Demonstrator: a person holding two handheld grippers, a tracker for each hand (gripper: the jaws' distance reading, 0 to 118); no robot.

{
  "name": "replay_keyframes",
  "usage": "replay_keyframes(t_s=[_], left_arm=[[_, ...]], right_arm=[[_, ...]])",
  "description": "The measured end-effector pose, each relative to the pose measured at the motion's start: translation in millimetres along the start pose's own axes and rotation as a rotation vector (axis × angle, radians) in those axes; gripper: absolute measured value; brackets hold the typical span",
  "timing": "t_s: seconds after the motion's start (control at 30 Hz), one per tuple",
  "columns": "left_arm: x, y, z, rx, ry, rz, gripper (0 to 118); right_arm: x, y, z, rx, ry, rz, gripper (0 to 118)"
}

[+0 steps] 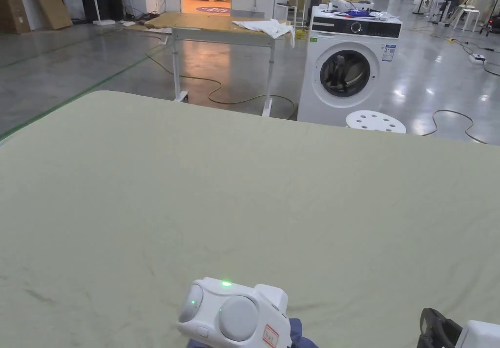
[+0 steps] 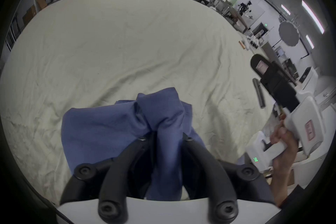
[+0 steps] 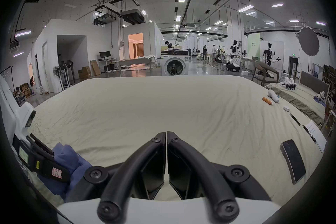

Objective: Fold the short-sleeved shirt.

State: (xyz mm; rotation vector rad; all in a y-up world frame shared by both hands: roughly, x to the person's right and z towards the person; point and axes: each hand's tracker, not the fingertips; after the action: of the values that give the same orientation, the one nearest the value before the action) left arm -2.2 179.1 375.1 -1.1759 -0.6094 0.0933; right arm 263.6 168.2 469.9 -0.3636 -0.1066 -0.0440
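Left gripper (image 2: 168, 135) at near edge of the bed (image 2: 127, 46), jaws closed on a bunched fold of the blue short-sleeved shirt (image 2: 112, 126); cloth pinched between both jaws and spilling out in front and to the left, lying crumpled on the pale green sheet. In the head view the left gripper's white body sits at bottom centre with a green light on, a scrap of blue shirt (image 1: 295, 332) under it. Right gripper (image 3: 166, 134) to the right of the left one, held up off the sheet, jaws pressed together with nothing between them. The left gripper view shows it off to the side with the right hand (image 2: 283, 144) around its white handle. From the right gripper view the shirt sits low left beside the left gripper, well apart from the right jaws.

On the sheet to the right: a dark phone (image 3: 292, 160), a sheet of paper (image 3: 317, 134) with a pen beside it, farther on an orange cylinder (image 3: 267, 100) and a white handheld device (image 3: 273, 95). Rest of the sheet bare and wrinkled.

Past the bed's far edge: white round stool (image 1: 376, 120), washing machine (image 1: 349, 68) with its door ring facing the bed, a wooden-topped worktop (image 1: 210, 23) with a white cloth (image 1: 266, 27) on it. People stand far back in the hall.
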Motion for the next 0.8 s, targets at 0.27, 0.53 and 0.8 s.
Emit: replay_keyframes(t_s=[0.27,0.53,0.8], left_arm=[[-22,-5,36,0.132,-0.177,0.053,61],[-33,-15,-25,0.059,-0.209,0.118,22],[-29,-35,-60,0.009,-0.205,0.081,7]], right_arm=[[2,2,2,0.005,-0.003,0.001,0],[0,-3,5,-0.007,-0.005,0.001,0],[2,-5,5,-0.010,-0.015,0.001,0]])
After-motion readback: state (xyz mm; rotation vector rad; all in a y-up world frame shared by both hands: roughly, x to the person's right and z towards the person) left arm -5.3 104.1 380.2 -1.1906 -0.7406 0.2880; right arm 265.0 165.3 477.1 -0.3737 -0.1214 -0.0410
